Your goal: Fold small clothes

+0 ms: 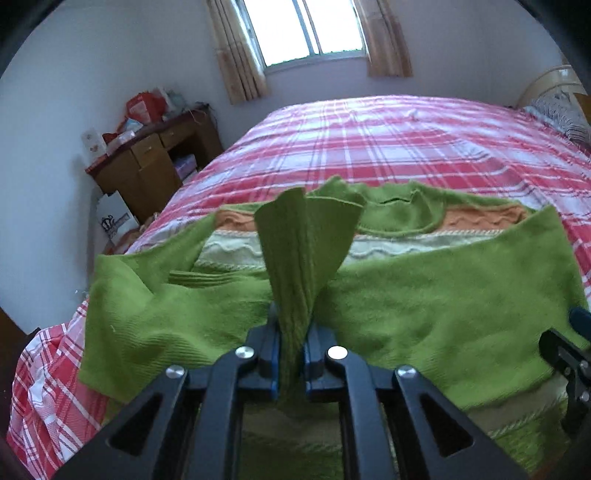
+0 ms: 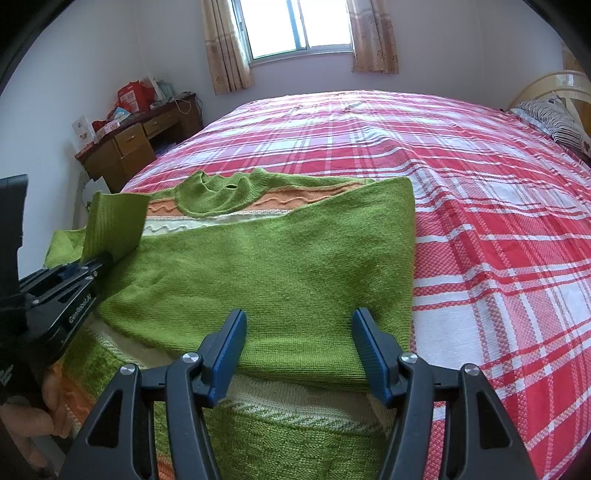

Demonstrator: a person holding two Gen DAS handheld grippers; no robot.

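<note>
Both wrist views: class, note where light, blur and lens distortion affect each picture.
Left wrist view: the window is blown out white, the bed bulges with fisheye curve, the sweater looks slightly soft. Right wrist view: sharper knit texture, same overexposed window, dark corners.

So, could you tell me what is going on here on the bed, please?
A person is folding a green knitted sweater with orange and pale stripes on a bed with a red and white checked cover. The left tool is shut on the sweater's ribbed green sleeve cuff, holding it above the body. The right tool hovers open over the sleeve already folded across the chest, gripping nothing.
</note>
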